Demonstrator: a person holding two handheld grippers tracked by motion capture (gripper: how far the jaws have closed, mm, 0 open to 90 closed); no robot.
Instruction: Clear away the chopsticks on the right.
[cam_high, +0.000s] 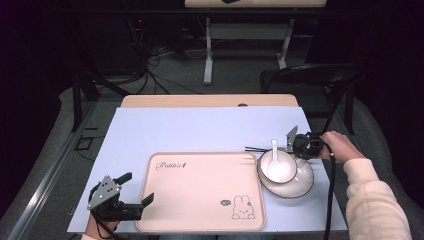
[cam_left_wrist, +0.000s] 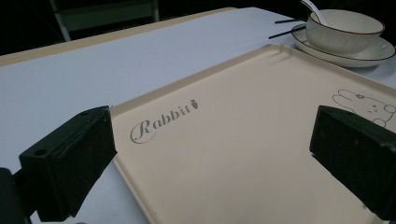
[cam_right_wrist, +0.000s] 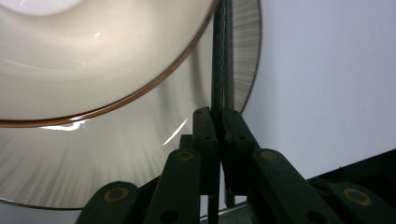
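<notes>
Chopsticks (cam_right_wrist: 221, 56), a thin black pair with a woven, textured surface, sit pinched between the jaws of our right gripper (cam_right_wrist: 217, 121), which are pressed tight on the near ends. In the high view the same pair runs leftward from that gripper (cam_high: 296, 144) across the pale blue table cover (cam_high: 190, 130), passing just behind the glossy cream ceramic bowl (cam_high: 276, 166) with its thin brown rim. That bowl stands on a wide round plate (cam_high: 302, 186) of matching glaze, ribbed with fine radial lines, and a white spoon (cam_high: 274, 150) leans inside the bowl. Our left gripper (cam_high: 137, 192) hovers at the near left corner of the flat beige plastic tray (cam_high: 200, 195), which has rounded corners, a "Rabbit" script and a bunny drawing; its jaws are spread wide with nothing between them.
</notes>
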